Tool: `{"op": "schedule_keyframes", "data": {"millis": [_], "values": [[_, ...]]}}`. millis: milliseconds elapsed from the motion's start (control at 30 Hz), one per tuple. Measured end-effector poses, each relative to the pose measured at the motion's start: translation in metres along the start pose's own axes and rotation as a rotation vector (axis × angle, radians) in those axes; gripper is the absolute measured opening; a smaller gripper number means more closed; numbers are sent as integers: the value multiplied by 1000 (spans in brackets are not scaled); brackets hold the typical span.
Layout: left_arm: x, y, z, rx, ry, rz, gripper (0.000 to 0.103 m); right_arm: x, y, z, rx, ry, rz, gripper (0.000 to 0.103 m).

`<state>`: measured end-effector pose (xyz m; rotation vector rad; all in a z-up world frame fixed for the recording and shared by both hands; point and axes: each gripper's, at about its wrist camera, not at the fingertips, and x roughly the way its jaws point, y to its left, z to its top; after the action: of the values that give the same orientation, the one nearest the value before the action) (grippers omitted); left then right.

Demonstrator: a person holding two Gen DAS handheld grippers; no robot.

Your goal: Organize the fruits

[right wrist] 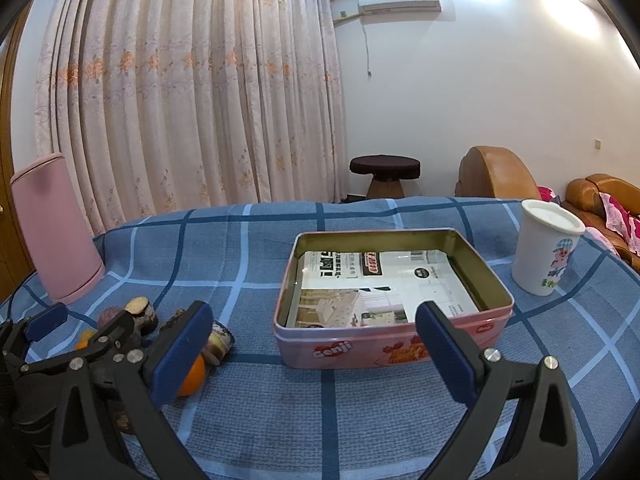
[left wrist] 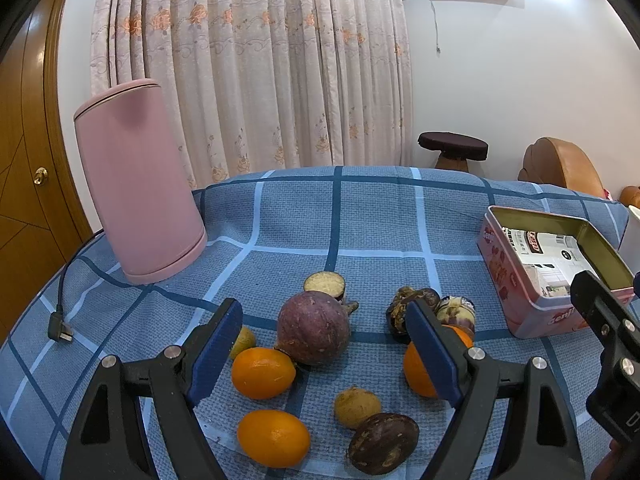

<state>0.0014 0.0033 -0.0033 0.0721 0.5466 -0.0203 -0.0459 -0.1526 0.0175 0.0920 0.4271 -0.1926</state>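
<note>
Several fruits lie on the blue checked cloth in the left wrist view: a big purple round fruit (left wrist: pixel 313 328), three oranges (left wrist: pixel 263 373) (left wrist: pixel 273 438) (left wrist: pixel 418 370), a small yellow-brown fruit (left wrist: pixel 357 407), a dark brown one (left wrist: pixel 383 442) and dark cut pieces (left wrist: pixel 404 308). My left gripper (left wrist: pixel 324 354) is open and empty, low over the fruits. An open pink tin (right wrist: pixel 394 346) lined with printed paper stands in front of my right gripper (right wrist: pixel 314 354), which is open and empty.
A pink kettle (left wrist: pixel 140 184) with cord and plug (left wrist: pixel 60 332) stands at the back left. A white cup (right wrist: pixel 546 252) stands right of the tin. The table's far edge, a stool (right wrist: pixel 385 174) and sofas lie beyond.
</note>
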Motion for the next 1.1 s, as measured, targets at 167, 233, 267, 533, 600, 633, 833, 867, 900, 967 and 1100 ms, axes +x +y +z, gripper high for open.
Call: {"op": "schedule_keyframes", "data": {"millis": [167,233,267,533,600,633,833,867,900,967,1100], "values": [[0,-1,-1,-1,3,1,85,1,1,1,0,2,1,103],[0,-1,-1,-2,3,0,85,1,2,0,0,2,2,103],[0,-1,-1,-1,3,0,85,1,1,1,0,3,2,103],[0,0,-2,-7,7,-8,85,-1,5,1,-5,8,19,103],[0,2,-3,-13,11,-13,85,-1,4,2,-7,9,27,103],[0,3,-4,-20,14,-15,85,-1,5,1,-8,9,30,103],[-1,10,-5,-37,18,-7,85,2,4,2,-7,26,61,103],[-2,10,-4,-38,17,-4,85,2,4,2,-7,30,68,103],[-3,11,-5,-41,17,-2,85,2,5,2,-7,33,77,103],[-3,15,-5,-55,16,7,85,3,6,2,-10,38,91,101],[-7,26,-8,-45,21,38,85,7,7,1,-18,72,145,86]]}}
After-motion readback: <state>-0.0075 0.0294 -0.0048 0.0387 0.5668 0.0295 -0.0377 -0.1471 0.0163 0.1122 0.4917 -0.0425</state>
